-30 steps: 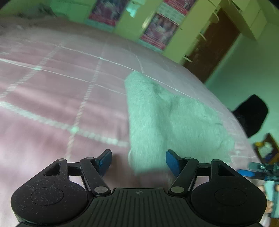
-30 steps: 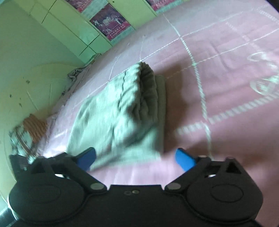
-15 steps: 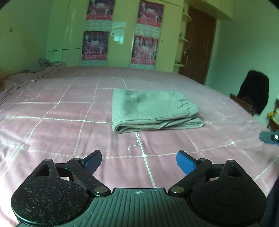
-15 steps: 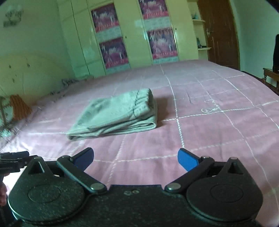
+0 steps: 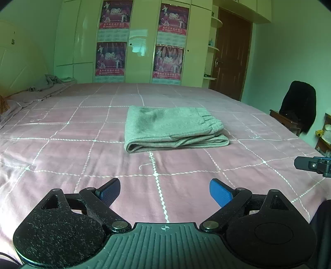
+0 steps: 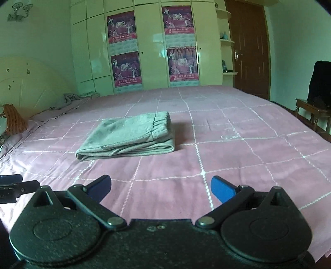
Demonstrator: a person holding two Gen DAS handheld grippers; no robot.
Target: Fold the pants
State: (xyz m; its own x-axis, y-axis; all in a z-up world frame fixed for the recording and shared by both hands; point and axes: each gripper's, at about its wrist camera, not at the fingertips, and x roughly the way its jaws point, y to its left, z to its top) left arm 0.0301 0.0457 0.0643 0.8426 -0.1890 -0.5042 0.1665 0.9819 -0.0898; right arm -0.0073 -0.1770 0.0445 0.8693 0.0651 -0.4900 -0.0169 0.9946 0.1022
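The grey pants (image 5: 173, 128) lie folded in a flat rectangle on the pink checked bed (image 5: 62, 149), well ahead of both grippers. The left gripper (image 5: 164, 191) and right gripper (image 6: 160, 188) have their fingers spread wide, nothing between them.

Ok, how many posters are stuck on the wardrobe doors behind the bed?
4: upper left poster, lower left poster, upper right poster, lower right poster, two stacked on each of two wardrobe doors. None looks hidden.
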